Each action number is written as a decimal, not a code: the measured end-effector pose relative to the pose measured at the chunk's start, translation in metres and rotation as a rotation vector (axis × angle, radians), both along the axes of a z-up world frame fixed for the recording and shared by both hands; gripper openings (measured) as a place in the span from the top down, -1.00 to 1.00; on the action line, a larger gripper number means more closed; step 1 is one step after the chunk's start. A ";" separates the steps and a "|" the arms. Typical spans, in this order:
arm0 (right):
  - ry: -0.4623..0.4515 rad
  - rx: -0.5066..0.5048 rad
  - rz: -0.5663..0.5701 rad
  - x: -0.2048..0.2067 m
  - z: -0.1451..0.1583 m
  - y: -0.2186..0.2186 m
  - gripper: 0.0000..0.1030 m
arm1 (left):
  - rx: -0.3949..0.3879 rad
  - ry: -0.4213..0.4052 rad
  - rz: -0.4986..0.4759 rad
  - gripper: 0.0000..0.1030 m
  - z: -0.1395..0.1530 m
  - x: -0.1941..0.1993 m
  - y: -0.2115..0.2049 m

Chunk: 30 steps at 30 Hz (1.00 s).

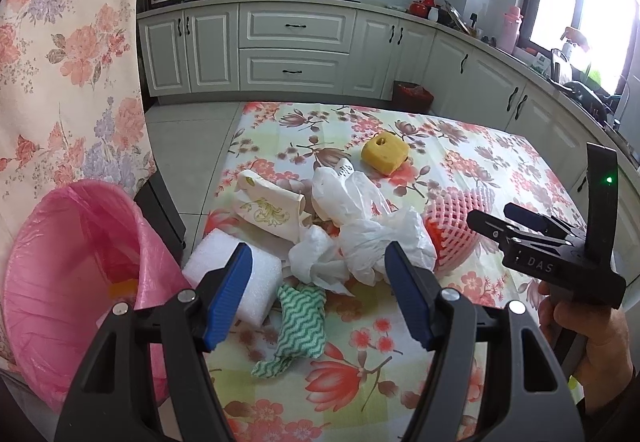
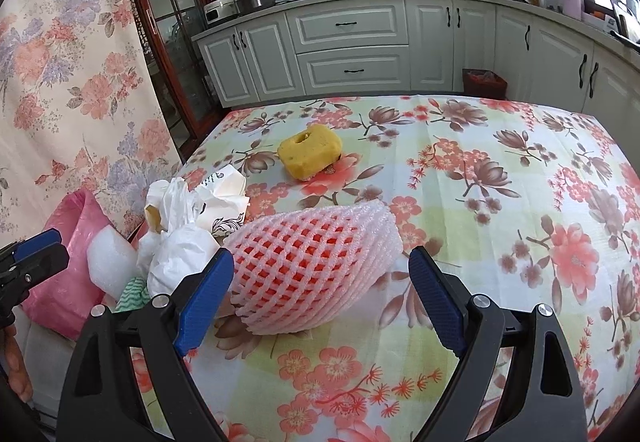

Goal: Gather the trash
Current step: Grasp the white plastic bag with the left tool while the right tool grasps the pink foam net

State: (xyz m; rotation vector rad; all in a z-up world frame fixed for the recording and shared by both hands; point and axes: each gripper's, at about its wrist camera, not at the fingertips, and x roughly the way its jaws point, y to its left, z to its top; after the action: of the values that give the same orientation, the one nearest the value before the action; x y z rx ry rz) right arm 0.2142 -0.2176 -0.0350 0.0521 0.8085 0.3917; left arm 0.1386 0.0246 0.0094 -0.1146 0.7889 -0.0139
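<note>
Trash lies in a heap on the floral tablecloth (image 1: 500, 162). In it are a white foam block (image 1: 236, 270), a crumpled white plastic bag (image 1: 360, 214), gold-printed paper packaging (image 1: 268, 208), a green wavy cloth (image 1: 300, 322) and a pink foam fruit net (image 2: 312, 262). A yellow sponge (image 2: 310, 156) sits apart, farther back. My left gripper (image 1: 320, 282) hangs open over the cloth and tissue, pressing on nothing. My right gripper (image 2: 320, 282) stands wide open with the net's near end between its pads, untouched. A bin with a pink liner (image 1: 68, 274) stands at the table's left edge.
A floral curtain (image 1: 68, 42) hangs behind the bin on the left. A hand (image 1: 592, 330) holds the right gripper (image 1: 496, 216) at the table's right. White kitchen cabinets (image 1: 292, 50) and a small red bin (image 1: 412, 96) on the floor lie beyond the table's far edge.
</note>
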 end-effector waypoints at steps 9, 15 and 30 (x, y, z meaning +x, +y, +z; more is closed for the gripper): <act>0.056 -0.044 0.032 0.017 -0.017 0.014 -0.55 | -0.024 0.032 -0.008 0.03 -0.006 0.019 0.004; 0.083 -0.059 0.053 0.018 -0.025 0.019 -0.12 | -0.067 0.061 -0.011 0.06 -0.013 0.036 0.007; 0.050 -0.026 0.039 0.000 -0.020 -0.001 0.35 | -0.006 0.144 -0.042 0.32 -0.045 0.061 -0.007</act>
State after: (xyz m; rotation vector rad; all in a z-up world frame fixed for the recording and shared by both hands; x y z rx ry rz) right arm 0.2142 -0.2189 -0.0545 0.0225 0.8651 0.4179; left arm 0.1999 0.0180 -0.0355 -0.1058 0.9348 -0.0487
